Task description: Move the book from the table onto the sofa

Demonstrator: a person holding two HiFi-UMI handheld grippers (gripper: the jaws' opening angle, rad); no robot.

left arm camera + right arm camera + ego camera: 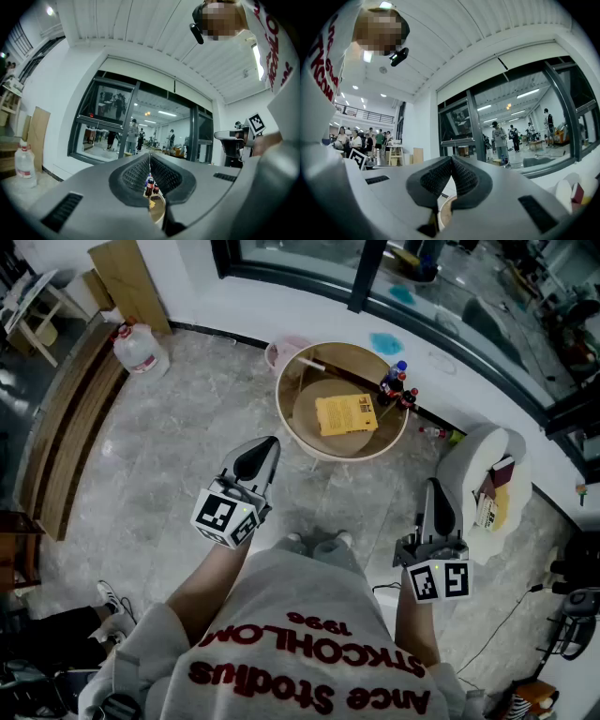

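Standing at the start position: grey sweatshirt (281,615) at the frame's bottom edge in the head view, both arms out in front, tools held level.

- Left gripper (265,451): jaws fully together, ribbed pads meeting along one seam in its own view, nothing between them. The table shows only through the notch below the pads.
- Right gripper (436,491): the same, pads pressed shut on nothing, empty.
- Judgement: closed and level looks like a carry or rest posture. Neither tool is set for a grasp, so both must open before anything is picked up.

Bare stone floor (187,456) lies between the feet and the furniture.

- Round table (284,399) ahead, with a raised pale rim like a shallow bowl.
- Book (346,414): yellow, lying flat near the table's middle, well apart from both grippers and untouched. Task not yet begun.
- Bottles (395,385) stand at the far right edge of the tabletop, near the book but apart from it (worth avoiding on approach).
- Judgement: the rim likely rules out sliding the book off, so it would need lifting clear by an edge.

White sofa (469,460) sits just right of the table and nearer the right gripper. Some items already lie on its seat, so the book would need a free patch.

A water jug (141,350) stands far left by the wall, out of the way.
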